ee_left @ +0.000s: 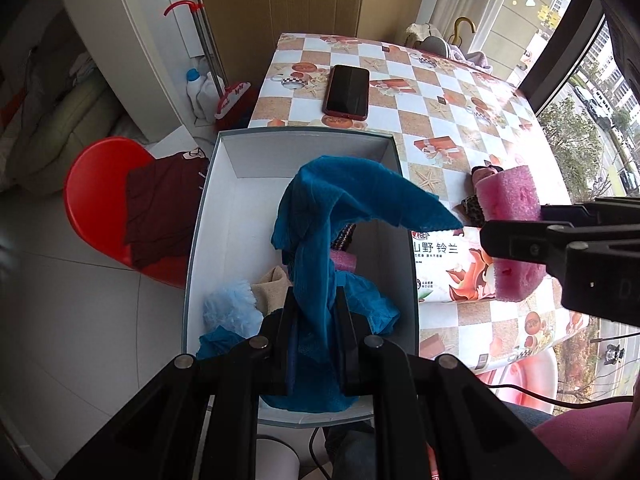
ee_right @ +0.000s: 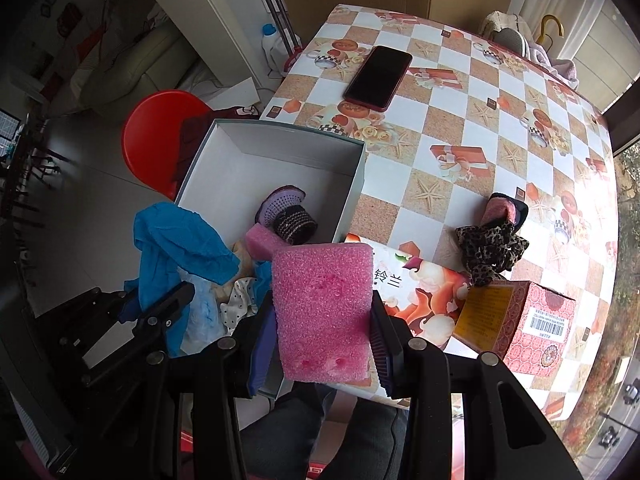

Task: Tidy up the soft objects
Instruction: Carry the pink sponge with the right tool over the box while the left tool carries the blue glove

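My left gripper [ee_left: 317, 316] is shut on a blue mesh cloth [ee_left: 340, 200], which rises from between the fingers and drapes over the open white box [ee_left: 224, 220]. My right gripper [ee_right: 324, 320] is shut on a pink sponge block [ee_right: 320, 308], held over the box's near right corner and a tissue pack [ee_right: 420, 292]. From the left wrist view the same pink sponge [ee_left: 506, 196] shows at the right, above the table. Inside the box lie a smaller pink sponge [ee_right: 260, 240], a purple and black knitted piece [ee_right: 288, 212], a light blue fluffy item [ee_left: 228, 304] and a beige cloth [ee_left: 272, 284].
A leopard-print scrunchie [ee_right: 488, 252] and a pink and black soft item [ee_right: 504, 208] lie on the chequered table [ee_right: 500, 92]. A phone [ee_right: 378, 78] lies at the far side, a red carton [ee_right: 536, 324] near the front. A red stool [ee_left: 92, 192] with a maroon cloth [ee_left: 160, 208] stands left of the box.
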The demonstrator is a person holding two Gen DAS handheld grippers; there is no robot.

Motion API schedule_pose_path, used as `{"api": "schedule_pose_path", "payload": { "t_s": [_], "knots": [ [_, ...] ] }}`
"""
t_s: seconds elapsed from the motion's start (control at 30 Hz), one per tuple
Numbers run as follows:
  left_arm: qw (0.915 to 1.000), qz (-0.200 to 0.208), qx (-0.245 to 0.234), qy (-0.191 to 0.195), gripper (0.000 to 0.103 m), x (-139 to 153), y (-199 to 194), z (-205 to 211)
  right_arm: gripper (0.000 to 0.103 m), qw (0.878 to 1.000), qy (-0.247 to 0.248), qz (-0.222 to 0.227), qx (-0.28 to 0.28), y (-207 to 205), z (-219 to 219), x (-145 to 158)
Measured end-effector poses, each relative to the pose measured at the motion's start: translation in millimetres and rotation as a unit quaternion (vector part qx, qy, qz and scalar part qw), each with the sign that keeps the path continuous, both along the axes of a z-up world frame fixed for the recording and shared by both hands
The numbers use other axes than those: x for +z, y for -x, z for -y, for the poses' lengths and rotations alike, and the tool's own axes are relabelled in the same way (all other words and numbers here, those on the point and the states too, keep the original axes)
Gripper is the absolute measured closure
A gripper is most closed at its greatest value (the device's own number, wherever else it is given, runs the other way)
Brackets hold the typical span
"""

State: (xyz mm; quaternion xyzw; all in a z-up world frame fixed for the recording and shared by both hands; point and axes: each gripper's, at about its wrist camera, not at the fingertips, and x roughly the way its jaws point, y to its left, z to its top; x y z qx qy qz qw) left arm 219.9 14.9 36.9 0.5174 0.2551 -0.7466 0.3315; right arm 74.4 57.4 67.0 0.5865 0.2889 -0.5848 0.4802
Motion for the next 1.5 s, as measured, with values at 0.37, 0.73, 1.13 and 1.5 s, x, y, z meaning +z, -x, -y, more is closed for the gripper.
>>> {"api": "schedule_pose_path", "payload": {
  "t_s": [0.37,0.73,1.13,1.5],
  "knots": [
    [1.0,0.0,0.004,-0.002,0.087,-1,-5,4,0.059,1.0,-0.001,-0.001,0.0,-2,1,-1],
    [1.0,0.0,0.005,-0.001,0.087,-2,-7,5,0.059,1.0,-0.001,-0.001,-0.001,-2,1,-1],
    [1.0,0.001,0.01,-0.003,0.087,-6,-10,7,0.059,1.0,-0.003,0.0,0.001,-6,3,-3],
    [0.9999,0.002,0.011,-0.005,0.087,-7,-11,8,0.059,1.0,-0.008,0.004,0.005,-5,3,-6]
  ]
}}
